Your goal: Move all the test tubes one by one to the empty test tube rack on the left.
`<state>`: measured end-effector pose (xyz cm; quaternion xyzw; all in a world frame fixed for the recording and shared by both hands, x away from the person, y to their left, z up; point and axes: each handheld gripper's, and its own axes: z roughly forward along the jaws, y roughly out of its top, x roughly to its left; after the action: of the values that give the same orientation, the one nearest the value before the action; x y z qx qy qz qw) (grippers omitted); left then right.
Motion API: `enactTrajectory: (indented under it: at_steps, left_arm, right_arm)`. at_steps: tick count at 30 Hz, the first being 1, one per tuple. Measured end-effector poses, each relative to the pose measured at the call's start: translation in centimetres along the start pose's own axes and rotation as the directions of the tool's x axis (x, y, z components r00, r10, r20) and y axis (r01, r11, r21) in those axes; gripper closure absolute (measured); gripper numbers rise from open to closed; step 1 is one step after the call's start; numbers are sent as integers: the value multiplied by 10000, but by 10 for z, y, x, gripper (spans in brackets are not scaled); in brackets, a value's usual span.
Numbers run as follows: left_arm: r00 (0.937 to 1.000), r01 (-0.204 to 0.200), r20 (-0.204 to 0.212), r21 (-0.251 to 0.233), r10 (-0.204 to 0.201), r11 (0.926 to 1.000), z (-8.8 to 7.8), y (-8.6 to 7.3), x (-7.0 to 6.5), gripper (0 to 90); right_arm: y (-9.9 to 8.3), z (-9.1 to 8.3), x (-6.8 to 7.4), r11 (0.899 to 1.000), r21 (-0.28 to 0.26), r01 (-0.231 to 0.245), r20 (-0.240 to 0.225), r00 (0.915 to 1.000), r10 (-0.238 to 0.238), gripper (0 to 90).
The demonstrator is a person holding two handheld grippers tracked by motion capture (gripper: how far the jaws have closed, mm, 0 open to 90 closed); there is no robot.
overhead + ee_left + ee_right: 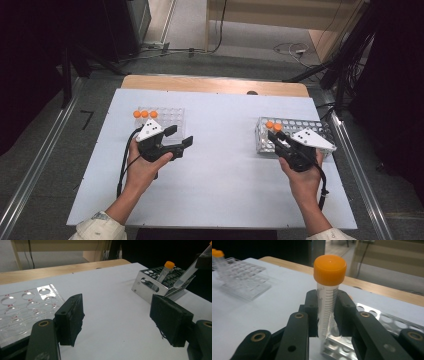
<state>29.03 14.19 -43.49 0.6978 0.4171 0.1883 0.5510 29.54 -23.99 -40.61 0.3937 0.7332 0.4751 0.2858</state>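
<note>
the right gripper (327, 315), low in the frame's centre, is clamped on a clear graduated plastic tube with an orange screw cap (328, 290), held over the perforated metal rack (295, 131) at centre right. the left gripper (181, 137), left of centre, has its jaws wide apart and empty, just beside the clear plastic well rack (167, 117) at upper left on the white table (220, 160).

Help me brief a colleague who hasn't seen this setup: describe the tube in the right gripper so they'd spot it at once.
On the white table, find the metal rack at the right. Just above it, the right gripper clamps a clear graduated tube with an orange cap. Unlike the other orange-capped tube, it sits between black jaws, not in a hole.
</note>
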Motion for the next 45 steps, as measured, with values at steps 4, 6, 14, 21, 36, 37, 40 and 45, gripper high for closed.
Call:
enactTrajectory:
  at_steps: [4, 6, 14, 21, 36, 37, 40, 45]
  left_arm:
    - [10000, 25, 91, -86, -24, 10000, -1, 1, -2, 286]
    - [9997, 96, 221, -130, -93, 9999, -2, 2, -4, 286]
    - [9986, -72, 523, -243, 85, 9997, -2, 4, -14, 287]
    - [9966, -354, 737, -260, 373, 9990, 1, 5, -24, 235]
    - [9928, -799, 892, -97, 805, 9968, 9, 1, -34, 236]
    - [9922, -847, 906, -79, 850, 9964, 10, 1, -35, 244]
    - [9913, -889, 962, -144, 899, 9959, 10, 1, -36, 287]
    - [9890, -1143, 909, -281, 1164, 9931, 11, -1, -36, 381]
  right_arm:
    - [-2, 13, 18, 9994, 237, 251, -578, 9980, -237, 718]
    - [-3, 21, 27, 9986, 400, 357, -838, 9960, -322, 718]
    - [-2, 46, 56, 9964, 518, 672, -1600, 9854, -581, 717]
    - [-2, 59, 77, 9931, 618, 1000, -2078, 9745, -851, 717]
    - [0, 82, 119, 9852, 791, 1518, -3100, 9431, -1204, 717]
    - [0, 83, 121, 9855, 797, 1499, -3152, 9417, -1177, 717]
    - [-1, 86, 126, 9851, 876, 1477, -3302, 9373, -1112, 718]
    - [-1, 90, 134, 9844, 923, 1496, -3511, 9301, -1084, 717]
